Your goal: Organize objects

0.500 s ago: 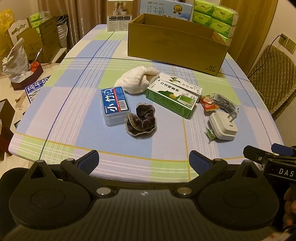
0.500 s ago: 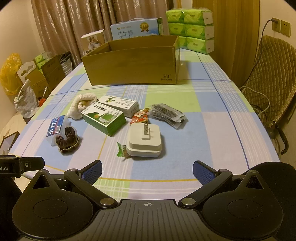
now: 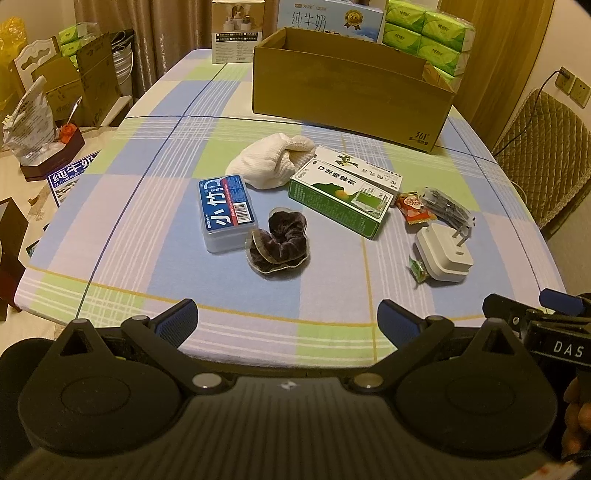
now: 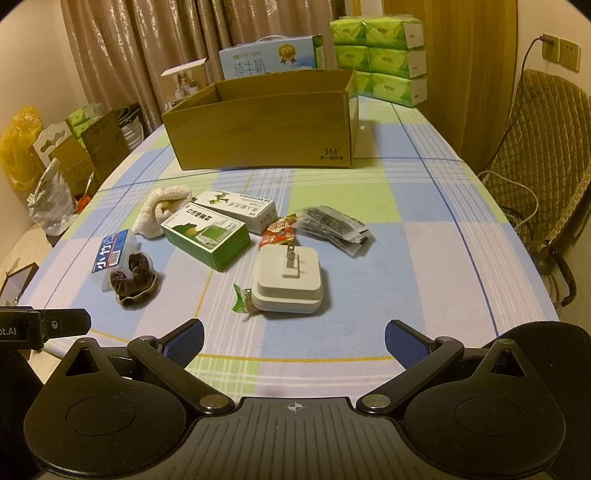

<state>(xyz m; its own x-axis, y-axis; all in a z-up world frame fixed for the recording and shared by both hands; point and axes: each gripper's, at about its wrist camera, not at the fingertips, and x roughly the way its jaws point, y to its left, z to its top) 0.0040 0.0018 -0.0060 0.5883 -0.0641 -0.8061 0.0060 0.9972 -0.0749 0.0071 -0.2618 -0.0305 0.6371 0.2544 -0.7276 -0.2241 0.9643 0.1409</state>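
Loose items lie mid-table: a clear box with a blue label (image 3: 226,211), a dark scrunchie (image 3: 279,242), a white cloth (image 3: 269,158), a green carton (image 3: 341,197) beside a white carton (image 3: 364,171), a red snack packet (image 3: 413,206), dark sachets (image 3: 447,208), a white plug adapter (image 3: 445,250) and a green candy (image 3: 417,265). An open cardboard box (image 3: 351,92) stands behind them. My left gripper (image 3: 286,321) is open and empty above the near table edge. My right gripper (image 4: 293,341) is open and empty, just short of the adapter (image 4: 288,282).
Behind the cardboard box stand a milk carton case (image 4: 269,59), green tissue packs (image 4: 380,55) and a small white box (image 3: 238,31). A padded chair (image 4: 543,147) is at the right. Boxes and bags (image 3: 74,81) crowd the floor at the left.
Both grippers have shifted only slightly, with a small change of view. Nothing on the table has moved.
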